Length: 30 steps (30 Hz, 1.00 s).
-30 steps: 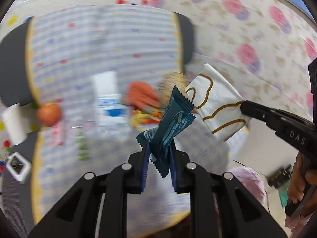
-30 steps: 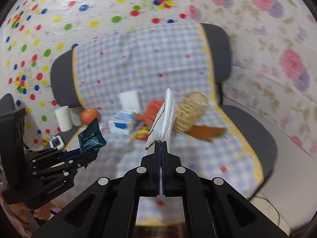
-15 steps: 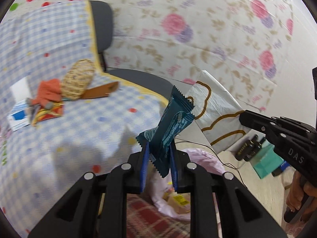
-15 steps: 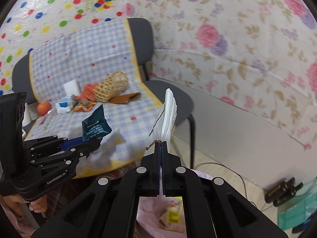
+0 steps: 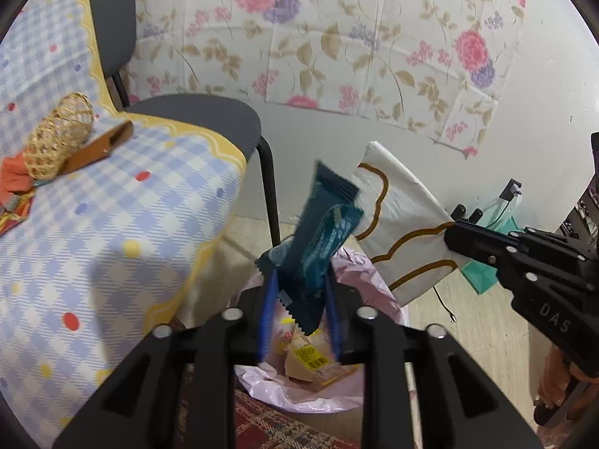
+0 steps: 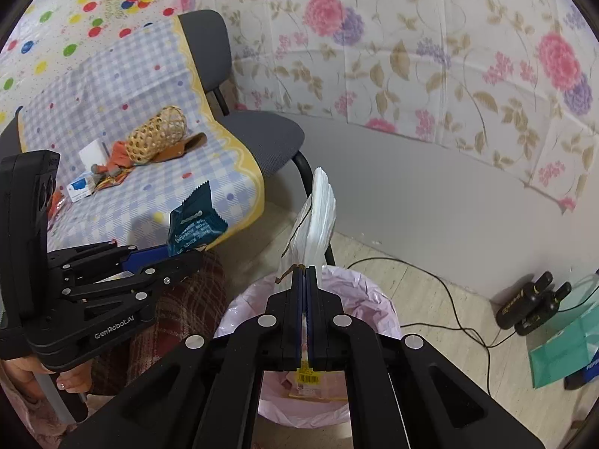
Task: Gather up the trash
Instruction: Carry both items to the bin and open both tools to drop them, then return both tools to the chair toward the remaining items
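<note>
Left gripper [image 5: 299, 314] sits over a bin lined w/ a pink plastic bag [image 5: 359, 269]; its jaws have just been opening, and a dark teal crinkled snack wrapper [image 5: 318, 247] stands between the blue pads [image 5: 266, 318], which no longer pinch it. Right gripper [image 6: 306, 310] is over the same bin, jaws together on a flat white paper bag w/ brown wavy lines [image 6: 316, 224] that sticks up from them. A round woven bamboo basket [image 6: 157, 134] lies on the chair's blue checked cloth [image 6: 123, 101], well apart.
</note>
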Tool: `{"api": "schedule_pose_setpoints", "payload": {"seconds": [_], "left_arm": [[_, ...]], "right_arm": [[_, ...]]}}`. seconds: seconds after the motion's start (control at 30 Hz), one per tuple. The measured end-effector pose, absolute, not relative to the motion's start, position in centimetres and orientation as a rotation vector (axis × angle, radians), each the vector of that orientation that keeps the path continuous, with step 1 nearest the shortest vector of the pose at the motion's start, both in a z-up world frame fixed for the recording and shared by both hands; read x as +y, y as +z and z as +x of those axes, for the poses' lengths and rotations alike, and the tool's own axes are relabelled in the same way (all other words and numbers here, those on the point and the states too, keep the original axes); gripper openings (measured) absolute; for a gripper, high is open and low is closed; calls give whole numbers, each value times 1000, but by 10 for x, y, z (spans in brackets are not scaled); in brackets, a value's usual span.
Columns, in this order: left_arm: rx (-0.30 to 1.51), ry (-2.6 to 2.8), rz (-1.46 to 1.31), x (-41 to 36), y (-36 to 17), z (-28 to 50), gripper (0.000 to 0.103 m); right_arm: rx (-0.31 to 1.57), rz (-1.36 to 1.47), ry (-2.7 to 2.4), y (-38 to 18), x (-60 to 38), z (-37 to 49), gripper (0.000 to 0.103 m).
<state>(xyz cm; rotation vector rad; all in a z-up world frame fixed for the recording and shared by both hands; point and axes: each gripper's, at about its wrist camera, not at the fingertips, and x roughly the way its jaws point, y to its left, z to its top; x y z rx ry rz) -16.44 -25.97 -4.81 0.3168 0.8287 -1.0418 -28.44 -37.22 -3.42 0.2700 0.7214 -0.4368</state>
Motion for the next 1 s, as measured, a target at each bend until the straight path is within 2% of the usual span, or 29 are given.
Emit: {"api": "schedule_pose_setpoints", "payload": {"seconds": [0.07, 0.13, 0.17, 0.27, 0.73, 1.0], "left_arm": [[846, -1041, 314, -263, -53, -161, 49], [857, -1040, 314, -266, -55, -158, 53], [868, -1036, 314, -267, -57, -156, 55], [883, -1034, 289, -264, -59, -149, 62], [777, -931, 158, -201, -10, -114, 63], [754, -834, 183, -178, -3, -105, 63]], "right_arm": [[731, 283, -437, -40, -378, -282, 7], [741, 296, -446, -47, -383, -279, 8], [746, 306, -447, -50, -385, -278, 14], [753, 321, -455, -55, -389, -276, 20], [684, 264, -408, -19, -373, -259, 21], [660, 242, -347, -8, -357, -235, 21]]}}
